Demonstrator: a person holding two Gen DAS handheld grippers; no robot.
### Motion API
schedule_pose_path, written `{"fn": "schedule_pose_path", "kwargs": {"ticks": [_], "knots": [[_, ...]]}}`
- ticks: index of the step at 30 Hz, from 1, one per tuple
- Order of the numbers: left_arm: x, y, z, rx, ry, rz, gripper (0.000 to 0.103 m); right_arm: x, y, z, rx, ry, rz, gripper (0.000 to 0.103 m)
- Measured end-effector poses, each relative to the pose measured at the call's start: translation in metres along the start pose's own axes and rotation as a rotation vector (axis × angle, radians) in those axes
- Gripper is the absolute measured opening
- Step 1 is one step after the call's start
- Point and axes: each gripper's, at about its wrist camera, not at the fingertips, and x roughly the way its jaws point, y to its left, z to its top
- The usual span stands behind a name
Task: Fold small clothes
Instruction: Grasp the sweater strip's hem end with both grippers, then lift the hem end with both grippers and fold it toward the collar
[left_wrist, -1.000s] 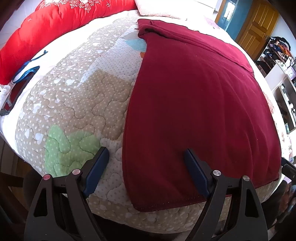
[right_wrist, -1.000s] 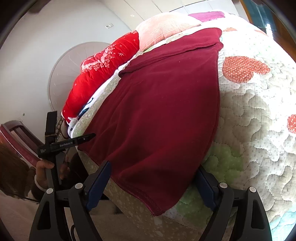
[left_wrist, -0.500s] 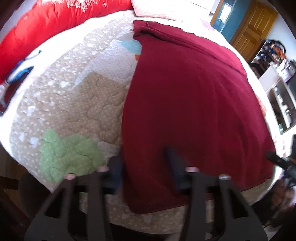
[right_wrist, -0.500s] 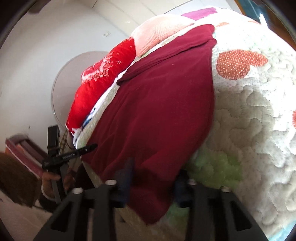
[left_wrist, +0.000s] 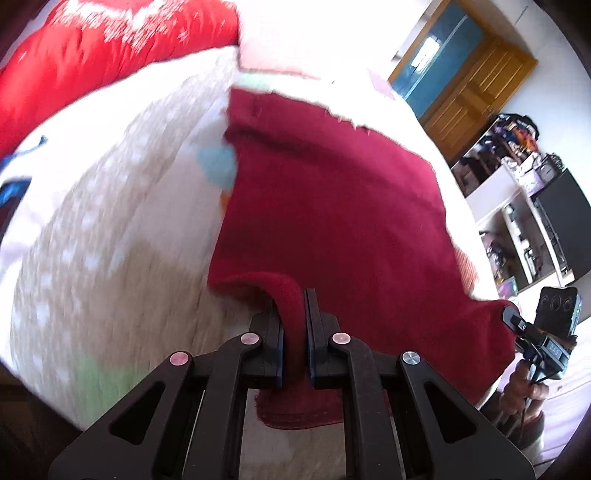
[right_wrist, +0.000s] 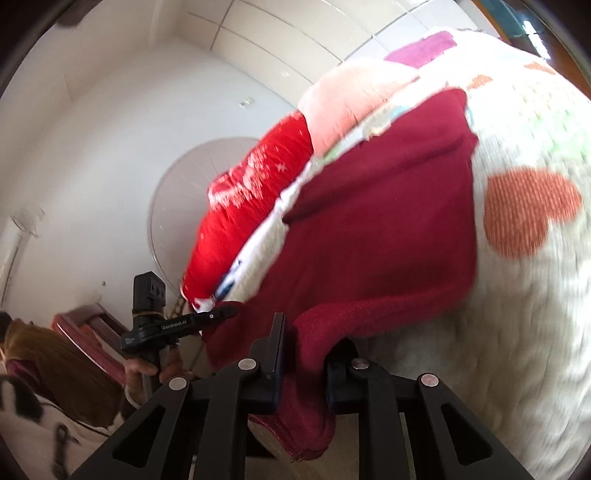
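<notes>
on the quilted bed (left_wrist: 110, 236): one dark red garment (left_wrist: 332, 206), spread flat, near hem lifted at both corners. left claw (left_wrist: 294, 317): has just been closing, now clenched on the near left corner of the hem. right claw (right_wrist: 301, 354): has just been closing, now grasping a thick bunch at the near right corner. risks, as judged: bunched fold slipping out of the right claw; uneven lift skewing the fold line; cloth dragging the quilt; far collar end shifting toward the red duvet (right_wrist: 251, 206).
</notes>
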Motion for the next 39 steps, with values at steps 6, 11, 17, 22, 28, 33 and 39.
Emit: {"fn": "schedule_pose_path", "kwargs": {"ticks": [6, 11, 17, 22, 28, 33, 39], "knots": [[0.023, -0.012, 0.086, 0.033, -0.084, -0.025, 0.007, 0.009, -0.002, 0.072, -0.046, -0.097, -0.033, 0.012], [0.072, -0.016, 0.173, 0.022, -0.142, 0.051, 0.007, 0.033, -0.023, 0.150, -0.034, -0.173, -0.101, 0.012], [0.155, 0.010, 0.219, -0.060, -0.058, 0.128, 0.007, 0.095, -0.095, 0.223, 0.124, -0.167, -0.190, 0.016], [0.165, 0.036, 0.233, -0.158, -0.004, 0.003, 0.017, 0.113, -0.124, 0.245, 0.225, -0.104, -0.294, 0.048], [0.132, 0.033, 0.243, -0.129, -0.119, -0.028, 0.066, 0.074, -0.095, 0.246, 0.104, -0.194, -0.333, 0.059], [0.141, 0.018, 0.245, -0.093, -0.104, -0.019, 0.066, 0.100, -0.065, 0.238, -0.102, -0.099, -0.390, 0.054], [0.189, 0.017, 0.250, -0.113, -0.035, 0.146, 0.066, 0.161, -0.085, 0.259, -0.166, -0.043, -0.563, 0.051]]}}
